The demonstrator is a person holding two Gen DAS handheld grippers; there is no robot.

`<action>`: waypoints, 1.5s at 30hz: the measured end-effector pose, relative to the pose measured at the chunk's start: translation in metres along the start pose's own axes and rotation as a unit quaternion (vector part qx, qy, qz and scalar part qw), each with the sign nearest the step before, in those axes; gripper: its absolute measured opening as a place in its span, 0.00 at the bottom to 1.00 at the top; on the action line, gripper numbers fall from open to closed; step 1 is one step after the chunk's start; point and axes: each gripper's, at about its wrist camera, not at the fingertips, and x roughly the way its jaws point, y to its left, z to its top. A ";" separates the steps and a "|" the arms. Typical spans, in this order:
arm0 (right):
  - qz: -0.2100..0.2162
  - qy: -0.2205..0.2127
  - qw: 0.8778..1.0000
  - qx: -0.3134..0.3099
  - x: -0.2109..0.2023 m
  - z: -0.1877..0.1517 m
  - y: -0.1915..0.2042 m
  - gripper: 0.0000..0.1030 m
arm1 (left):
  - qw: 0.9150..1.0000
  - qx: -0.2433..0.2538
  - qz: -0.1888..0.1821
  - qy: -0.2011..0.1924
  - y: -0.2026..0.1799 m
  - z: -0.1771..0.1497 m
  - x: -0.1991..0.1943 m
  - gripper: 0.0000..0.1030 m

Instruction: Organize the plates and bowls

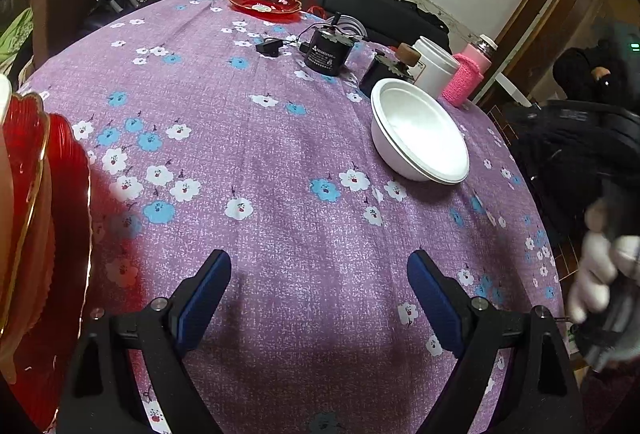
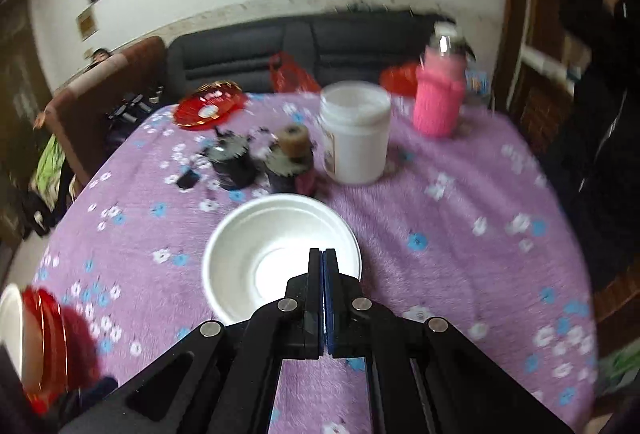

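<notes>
Two black cylinders (image 2: 236,162) behind white bowl (image 2: 280,254).

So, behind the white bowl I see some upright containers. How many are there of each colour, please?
White jar: 1
Pink bottle: 1
Black cylinders: 2
Total: 4

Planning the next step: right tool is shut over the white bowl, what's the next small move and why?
Probably open the right tool first: its jaws are pressed together above the white bowl with nothing between them, so it cannot take the rim until they part.
</notes>
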 end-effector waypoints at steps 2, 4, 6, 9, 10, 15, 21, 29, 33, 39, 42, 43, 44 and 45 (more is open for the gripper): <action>0.039 0.017 0.999 0.001 0.000 0.003 0.000 0.02 | 1.000 -0.002 0.001 0.005 0.001 -0.001 0.002 0.86; 0.043 0.034 0.998 0.016 0.011 0.006 -0.003 0.07 | 1.000 -0.004 0.000 0.007 0.002 -0.001 0.002 0.86; 0.015 0.042 0.999 0.030 0.029 0.009 -0.010 0.19 | 1.000 -0.003 0.002 0.003 0.003 0.000 0.001 0.86; -0.020 0.067 0.996 0.051 0.061 0.008 -0.021 0.31 | 1.000 -0.005 0.001 0.002 0.003 0.001 0.000 0.86; -0.025 0.073 0.995 0.056 0.071 0.007 -0.023 0.31 | 1.000 -0.006 0.000 0.003 0.003 0.001 0.000 0.86; -0.039 0.104 0.992 0.061 0.097 0.000 -0.029 0.15 | 1.000 -0.008 -0.002 0.010 0.004 0.001 0.002 0.86; -0.031 0.044 0.996 0.073 0.051 0.006 -0.033 0.08 | 1.000 -0.015 -0.001 0.008 0.006 0.001 0.002 0.86; -0.158 -0.052 0.969 -0.183 -0.050 -0.012 0.041 0.05 | 0.999 -0.031 -0.012 0.004 0.013 0.004 -0.001 0.86; 0.066 0.032 0.981 -0.181 -0.073 -0.040 0.062 0.07 | 0.999 -0.031 -0.011 0.005 0.013 0.002 -0.002 0.86; 0.008 -0.046 0.997 -0.066 -0.101 -0.029 0.015 0.75 | 1.000 -0.026 -0.011 0.000 0.011 0.001 -0.004 0.86; -0.077 -0.024 0.996 -0.026 -0.076 -0.027 -0.018 0.75 | 1.000 -0.021 -0.015 0.003 0.008 0.000 -0.003 0.86; -0.099 -0.012 0.995 -0.011 -0.064 -0.027 -0.031 0.75 | 1.000 -0.018 -0.015 0.005 0.007 0.000 -0.003 0.86; -0.116 -0.002 0.993 0.001 -0.055 -0.027 -0.044 0.75 | 1.000 -0.016 -0.016 0.006 0.005 -0.001 -0.003 0.86; -0.135 0.007 0.991 0.016 -0.045 -0.030 -0.059 0.75 | 1.000 -0.012 -0.016 0.007 0.004 -0.002 -0.002 0.86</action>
